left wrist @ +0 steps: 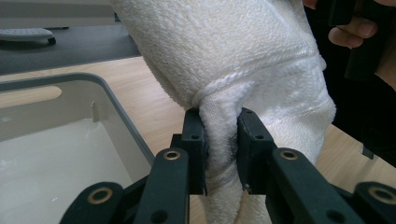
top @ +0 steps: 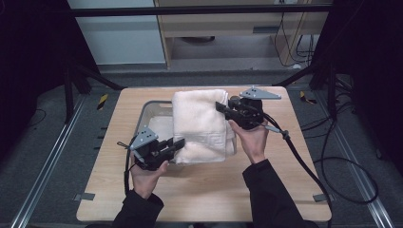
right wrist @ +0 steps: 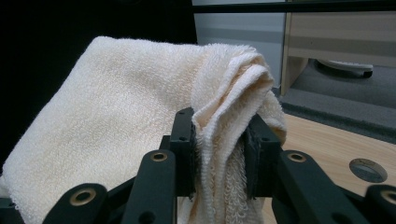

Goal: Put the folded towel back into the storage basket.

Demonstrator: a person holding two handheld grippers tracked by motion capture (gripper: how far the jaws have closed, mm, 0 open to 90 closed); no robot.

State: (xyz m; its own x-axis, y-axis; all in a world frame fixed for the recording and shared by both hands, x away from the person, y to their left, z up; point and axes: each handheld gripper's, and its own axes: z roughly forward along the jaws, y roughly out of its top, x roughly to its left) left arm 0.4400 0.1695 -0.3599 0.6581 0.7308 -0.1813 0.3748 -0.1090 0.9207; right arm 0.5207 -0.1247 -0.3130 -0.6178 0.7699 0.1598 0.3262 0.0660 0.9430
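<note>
Wooden table [top: 204, 190] on grey floor [top: 361, 142], pale cabinet [top: 237, 28] behind, black cables [top: 342, 161] trailing, dark surroundings at both sides.

Your left gripper [top: 177, 145] sits lower left of frame centre, jaws pinching the near left corner of the folded white towel [top: 199, 126]. Your right gripper [top: 222, 108], right of centre, is clamped on the towel's right edge. The towel spans a grey bin [top: 148, 110] on the wooden table [top: 209, 185]. Cables trail toward the lower right.

Overhead cam; two close jaw-cams, shared towel [top: 199, 124]
</note>
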